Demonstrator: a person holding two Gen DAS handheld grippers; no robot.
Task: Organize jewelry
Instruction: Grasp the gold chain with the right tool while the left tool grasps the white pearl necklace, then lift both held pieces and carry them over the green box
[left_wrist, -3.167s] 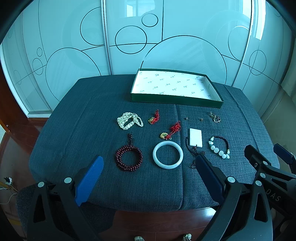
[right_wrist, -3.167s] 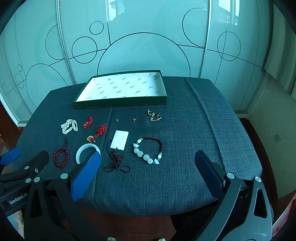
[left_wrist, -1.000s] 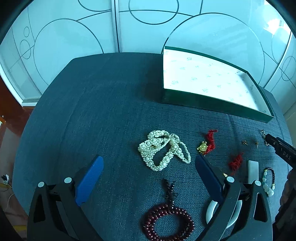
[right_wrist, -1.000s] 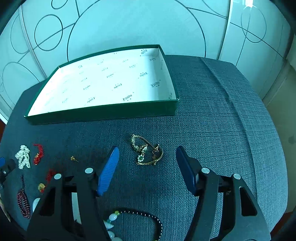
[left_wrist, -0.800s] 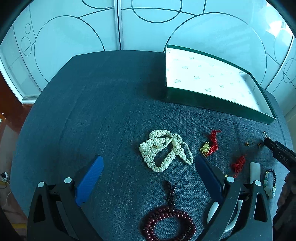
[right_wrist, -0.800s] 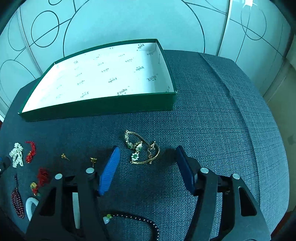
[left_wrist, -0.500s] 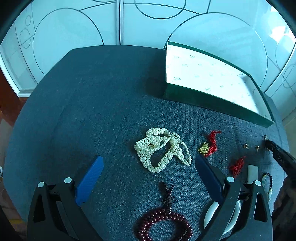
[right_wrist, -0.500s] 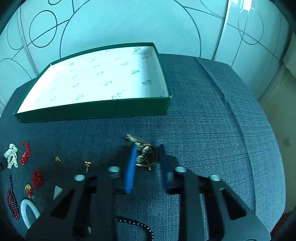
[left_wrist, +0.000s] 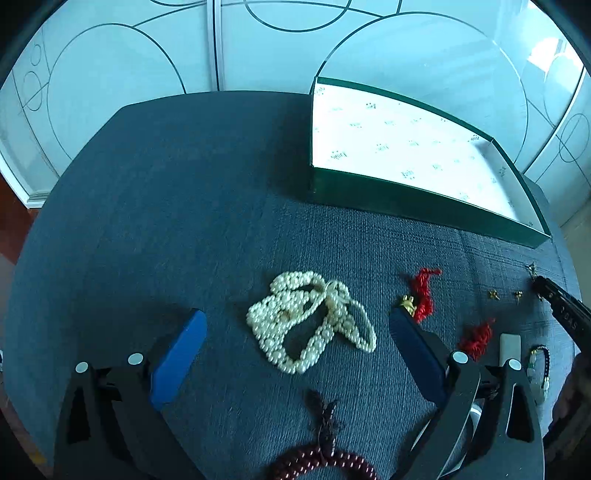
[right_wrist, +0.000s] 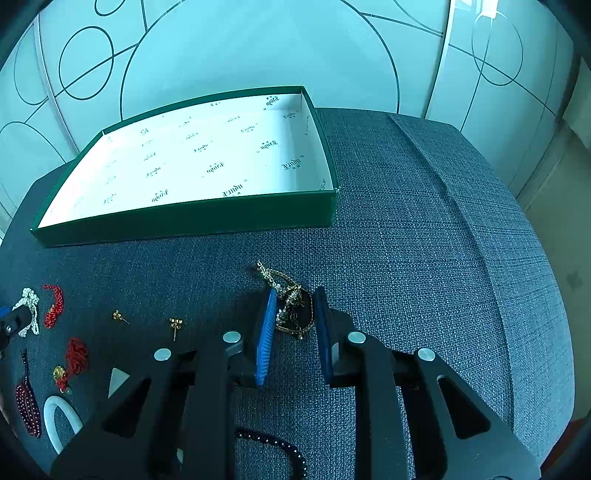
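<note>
A green box with a white lining (right_wrist: 184, 218) stands at the back of the blue cloth; it also shows in the left wrist view (left_wrist: 424, 203). My right gripper (right_wrist: 293, 312) has its jaws nearly closed around a gold jewelled chain (right_wrist: 286, 295) lying on the cloth. My left gripper (left_wrist: 295, 332) is open and empty, its fingers on either side of a white pearl necklace (left_wrist: 310, 321), just in front of it.
Red tassel charms (left_wrist: 421, 291) (left_wrist: 474, 336), two gold ear studs (right_wrist: 120, 316) (right_wrist: 176, 325), a white pendant (left_wrist: 509, 347), a dark red bead bracelet (left_wrist: 325, 461), a white bangle (right_wrist: 55, 413) and a bead bracelet (left_wrist: 539, 369) lie on the cloth. The right gripper's tip (left_wrist: 561, 310) shows at the right.
My right gripper has moved down to the gold chain and its jaws have closed in around it. My left gripper has moved in towards the pearl necklace, still open.
</note>
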